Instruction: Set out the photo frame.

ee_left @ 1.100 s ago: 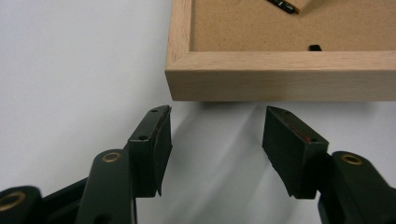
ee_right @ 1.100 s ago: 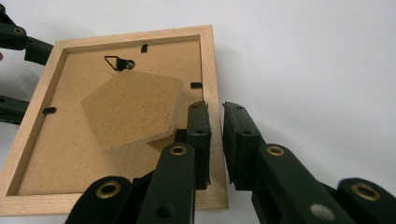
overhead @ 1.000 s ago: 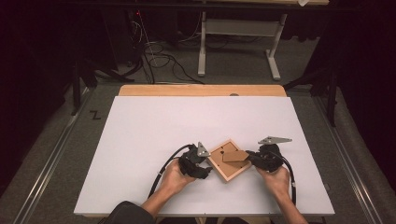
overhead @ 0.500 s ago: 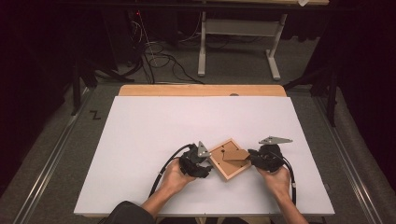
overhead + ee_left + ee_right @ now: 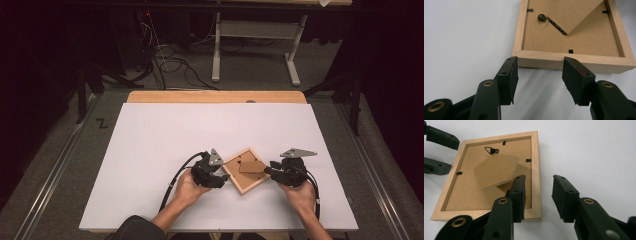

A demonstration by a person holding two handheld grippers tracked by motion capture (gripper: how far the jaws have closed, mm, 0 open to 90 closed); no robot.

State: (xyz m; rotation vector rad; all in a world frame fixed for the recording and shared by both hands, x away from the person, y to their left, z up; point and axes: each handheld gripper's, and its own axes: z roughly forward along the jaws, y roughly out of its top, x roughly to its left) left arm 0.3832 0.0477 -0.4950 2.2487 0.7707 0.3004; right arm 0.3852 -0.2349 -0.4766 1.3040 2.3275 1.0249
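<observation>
Black jaws of the left gripper [image 5: 216, 172] are standing apart, clamping nothing, their tips sitting just short of the left edge of the picture frame [image 5: 245, 170]. The left hand [image 5: 188, 187] is reaching in from the near edge of the table [image 5: 150, 135], wrist angling to the right, with the gripper's cable looping back beside it. In the left gripper view the gripper [image 5: 539, 72] is pointing straight at the wooden rail of the frame [image 5: 571, 37], the jaws spread along it.

Lying face down on the white table, near its front edge and a little right of centre, the frame is turned like a diamond. Its brown backing board is showing, with small black clips around the border, a metal hanger, and the fold-out stand [image 5: 495, 170] lifting off the board.

On the right, the right hand [image 5: 300, 192] is coming in from the near edge. The right gripper [image 5: 537, 192] is holding its jaws apart, straddling the frame's right rail [image 5: 536, 170]: one jaw is sitting inside over the board under the stand's edge, the other outside over the table.
</observation>
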